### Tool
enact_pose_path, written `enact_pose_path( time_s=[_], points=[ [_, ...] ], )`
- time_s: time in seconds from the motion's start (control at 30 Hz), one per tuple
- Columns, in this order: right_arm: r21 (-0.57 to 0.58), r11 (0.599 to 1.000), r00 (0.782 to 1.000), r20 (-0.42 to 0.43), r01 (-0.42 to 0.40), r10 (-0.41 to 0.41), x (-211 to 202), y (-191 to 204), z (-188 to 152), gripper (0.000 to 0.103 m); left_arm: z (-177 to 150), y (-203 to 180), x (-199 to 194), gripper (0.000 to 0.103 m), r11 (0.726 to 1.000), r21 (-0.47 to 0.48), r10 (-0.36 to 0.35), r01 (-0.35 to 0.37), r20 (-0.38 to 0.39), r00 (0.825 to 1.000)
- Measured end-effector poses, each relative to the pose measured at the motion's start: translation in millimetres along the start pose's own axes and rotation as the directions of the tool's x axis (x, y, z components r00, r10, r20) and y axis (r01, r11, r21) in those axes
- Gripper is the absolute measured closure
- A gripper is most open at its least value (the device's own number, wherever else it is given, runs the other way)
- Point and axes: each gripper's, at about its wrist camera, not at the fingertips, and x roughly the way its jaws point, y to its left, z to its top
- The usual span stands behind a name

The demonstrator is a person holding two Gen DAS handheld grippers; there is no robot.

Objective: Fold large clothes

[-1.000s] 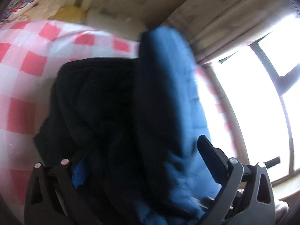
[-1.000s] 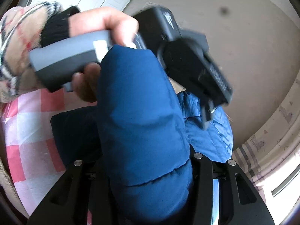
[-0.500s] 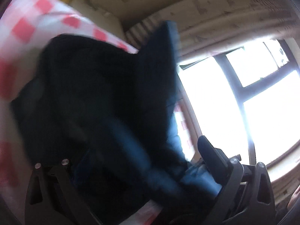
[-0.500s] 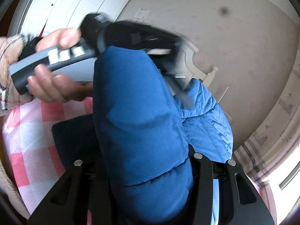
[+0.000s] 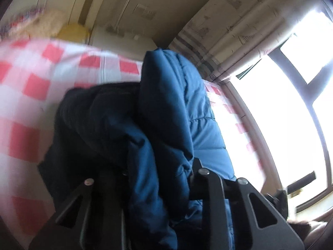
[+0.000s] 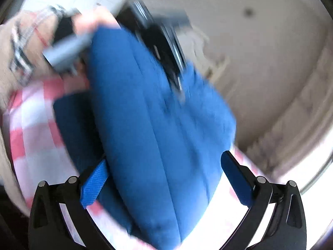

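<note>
A blue puffer jacket (image 5: pixel 172 112) with a dark lining lies bunched on a red-and-white checked bed cover (image 5: pixel 31 83). My left gripper (image 5: pixel 149 179) is shut on a thick fold of the jacket, which hides its fingertips. In the right wrist view the jacket (image 6: pixel 149 129) fills the middle. My right gripper (image 6: pixel 164 177) is open, its blue pads (image 6: pixel 93 185) spread wide on either side of the jacket. The left gripper (image 6: pixel 164 41) and the hand holding it show blurred above the jacket.
A bright window (image 5: pixel 291 108) with a dark frame stands to the right of the bed. Striped curtains (image 5: pixel 208 48) hang beside it. A yellow pillow (image 5: pixel 72 33) lies at the far end of the bed. A plain wall (image 6: pixel 249 41) is behind.
My right gripper has opened and let go of the jacket. My left gripper has closed on a fold of it and swung back towards the bed.
</note>
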Motion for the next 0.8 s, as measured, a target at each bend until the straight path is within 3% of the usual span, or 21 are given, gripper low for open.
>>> enact_pose_path(
  time_s=[0.07,0.17,0.27,0.43,0.53,0.67,0.73,0.8],
  points=[
    [0.027,1.000,0.992,-0.126,0.014,-0.010,19,-5,-20,0.005,3,-21,-15,0.084,0.999,0.047,0.008,-0.011,0.054,0.999],
    [0.159,0.986,0.981,-0.175,-0.058,0.086,25,-23,-26,0.009,1,-45,-45,0.086,0.991,0.131,0.004,-0.022,0.130,0.991],
    [0.138,0.988,0.977,-0.192,-0.069,0.095,28,-21,-24,0.009,0,-48,-56,0.086,0.983,0.178,0.020,-0.049,0.162,0.987],
    [0.155,0.982,0.972,-0.194,-0.105,0.135,35,-24,-29,0.009,-29,45,-30,0.086,0.997,0.025,0.073,-0.076,0.104,0.992],
    [0.137,0.978,0.966,-0.186,-0.155,0.179,34,-30,-26,0.009,-46,89,-18,0.084,0.997,-0.049,-0.056,0.064,0.139,0.989],
    [0.084,0.928,0.923,-0.100,-0.363,0.371,-4,-41,-12,0.009,-43,82,-14,0.080,0.999,-0.022,-0.027,0.030,0.136,0.990],
    [0.142,0.869,0.880,0.031,-0.473,0.474,-24,-69,-1,0.009,-44,85,-22,0.076,1.000,-0.008,-0.007,0.008,0.137,0.990],
    [0.220,0.838,0.866,0.152,-0.499,0.476,-31,-90,17,0.009,-48,84,-28,0.072,1.000,-0.013,-0.013,0.015,0.149,0.989]
  ],
)
